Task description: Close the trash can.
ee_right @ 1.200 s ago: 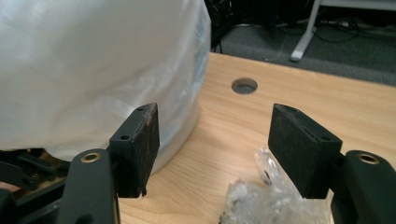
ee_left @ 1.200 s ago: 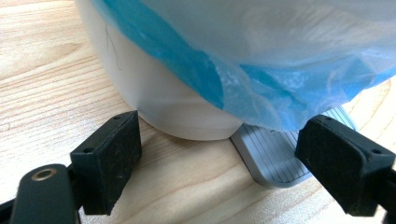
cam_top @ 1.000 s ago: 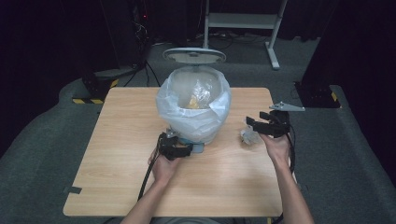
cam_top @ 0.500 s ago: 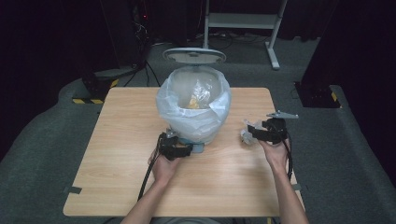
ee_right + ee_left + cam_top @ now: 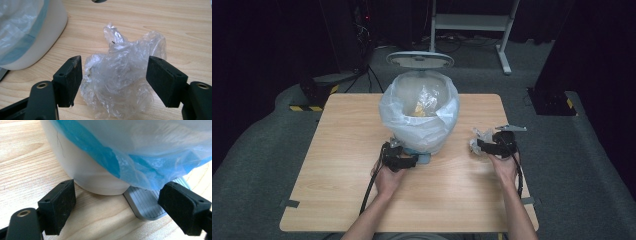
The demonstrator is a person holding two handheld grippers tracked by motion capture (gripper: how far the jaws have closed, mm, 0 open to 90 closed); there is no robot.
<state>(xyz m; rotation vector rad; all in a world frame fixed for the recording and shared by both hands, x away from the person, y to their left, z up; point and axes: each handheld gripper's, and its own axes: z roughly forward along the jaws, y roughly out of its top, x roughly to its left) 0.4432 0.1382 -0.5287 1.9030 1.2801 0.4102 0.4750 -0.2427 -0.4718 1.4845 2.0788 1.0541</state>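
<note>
A white pedal bin (image 5: pixel 412 145) lined with a pale blue plastic bag (image 5: pixel 422 117) stands mid-table, its lid (image 5: pixel 419 60) raised; something yellowish lies inside. My left gripper (image 5: pixel 411 161) rests open at the bin's base. In the left gripper view its jaws (image 5: pixel 117 200) straddle the bin's foot (image 5: pixel 100 180) and the grey ribbed pedal (image 5: pixel 147 202). A crumpled clear plastic wrap (image 5: pixel 476 140) lies on the table to the bin's right. My right gripper (image 5: pixel 481 146) is low over it and open. In the right gripper view the wrap (image 5: pixel 120 82) sits between the wide jaws (image 5: pixel 113 77).
The wooden table (image 5: pixel 337 165) has bare room at its left and front. Cables trail from both grippers toward the front edge. Beyond the table are grey carpet, a white frame (image 5: pixel 472 22) at the back and a dark stand (image 5: pixel 552 100) at the right.
My right gripper has come down from above the table onto the clear wrap, which now sits between its jaws. The left gripper and the bin have stayed put.
</note>
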